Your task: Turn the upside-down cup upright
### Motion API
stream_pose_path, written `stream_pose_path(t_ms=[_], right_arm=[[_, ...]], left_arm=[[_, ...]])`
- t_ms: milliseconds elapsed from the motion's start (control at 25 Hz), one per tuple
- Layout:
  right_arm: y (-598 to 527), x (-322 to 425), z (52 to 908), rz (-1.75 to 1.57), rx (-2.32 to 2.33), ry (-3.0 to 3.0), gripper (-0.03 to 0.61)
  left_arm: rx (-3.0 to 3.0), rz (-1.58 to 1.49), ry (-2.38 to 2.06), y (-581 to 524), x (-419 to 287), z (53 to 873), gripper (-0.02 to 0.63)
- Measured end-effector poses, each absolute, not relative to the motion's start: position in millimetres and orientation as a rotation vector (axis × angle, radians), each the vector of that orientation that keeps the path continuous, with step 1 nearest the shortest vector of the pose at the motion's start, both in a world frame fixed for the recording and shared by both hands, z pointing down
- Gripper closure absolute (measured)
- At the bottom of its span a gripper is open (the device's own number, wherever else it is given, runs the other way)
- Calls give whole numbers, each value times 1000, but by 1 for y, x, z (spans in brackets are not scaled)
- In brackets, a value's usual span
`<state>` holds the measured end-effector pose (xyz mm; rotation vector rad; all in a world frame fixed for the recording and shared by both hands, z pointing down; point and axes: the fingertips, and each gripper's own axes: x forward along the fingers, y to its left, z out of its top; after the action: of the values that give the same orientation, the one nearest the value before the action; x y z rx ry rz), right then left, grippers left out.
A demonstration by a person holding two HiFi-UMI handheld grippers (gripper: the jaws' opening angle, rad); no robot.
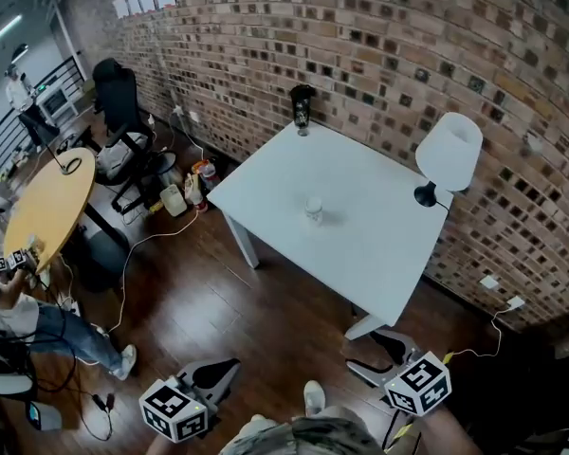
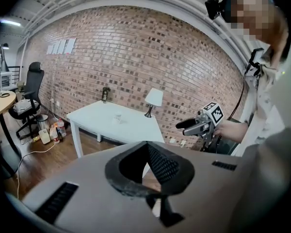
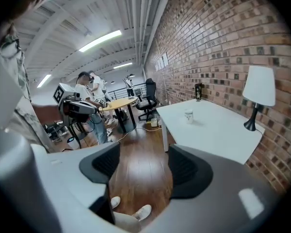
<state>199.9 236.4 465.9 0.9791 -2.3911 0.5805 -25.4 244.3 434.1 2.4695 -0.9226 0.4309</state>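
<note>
A small pale cup [image 1: 313,209] stands alone near the middle of the white table [image 1: 370,254]. It is too small to tell which end is up. It also shows far off as the cup [image 2: 118,116] in the left gripper view and the cup [image 3: 188,114] in the right gripper view. Both grippers hang low over the wooden floor, well short of the table. My left gripper [image 1: 231,365] has its jaws together and holds nothing; its tips [image 2: 148,144] meet. My right gripper [image 1: 362,349] is open and empty, with floor showing between its pads [image 3: 143,164].
A white-shaded lamp [image 1: 448,154] stands at the table's right corner and a black bottle [image 1: 302,109] at its far corner by the brick wall. To the left are an office chair [image 1: 123,121], a round wooden table [image 1: 47,202], seated people and floor cables [image 1: 123,282].
</note>
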Motion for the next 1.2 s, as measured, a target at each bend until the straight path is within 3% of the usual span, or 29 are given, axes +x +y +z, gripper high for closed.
stream_pose_path(t_ms=[720, 1200], right_arm=[[405, 39, 405, 602, 1038, -2449, 278], [431, -35, 371, 509, 949, -2482, 281]], left_arm=[[2510, 393, -735, 403, -141, 409, 606], [2544, 349, -751, 438, -189, 377, 606]])
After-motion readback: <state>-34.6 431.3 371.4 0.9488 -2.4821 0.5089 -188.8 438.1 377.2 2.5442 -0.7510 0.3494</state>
